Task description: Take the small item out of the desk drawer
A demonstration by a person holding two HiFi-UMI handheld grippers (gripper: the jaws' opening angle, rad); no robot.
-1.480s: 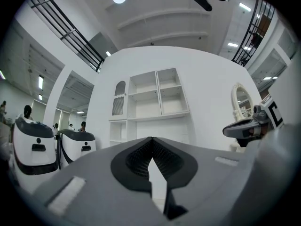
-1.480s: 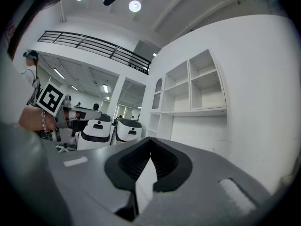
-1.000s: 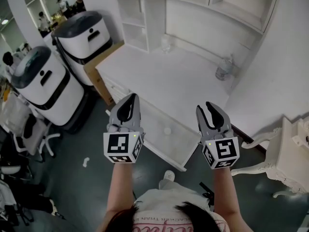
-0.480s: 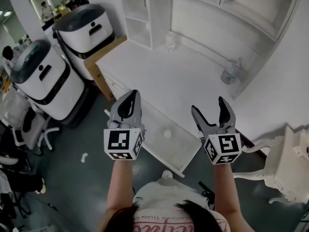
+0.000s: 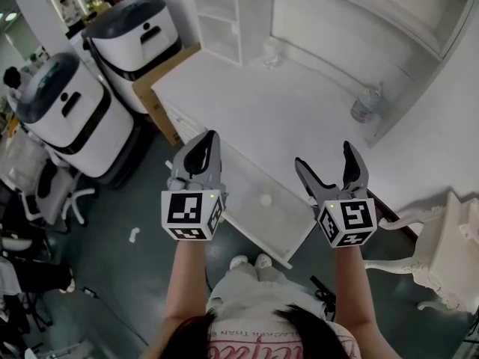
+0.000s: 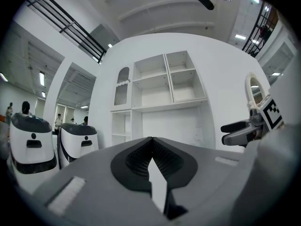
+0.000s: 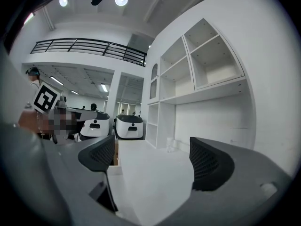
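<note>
Right gripper (image 5: 324, 156) jaws just opened wide, nothing between, left gripper (image 5: 207, 143) closed, small white item (image 5: 265, 200) seen in open drawer (image 5: 284, 214), clear of its walls.

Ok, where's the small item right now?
Head view, centre: the small white item lies in the open drawer, between the left gripper and the right gripper.
</note>
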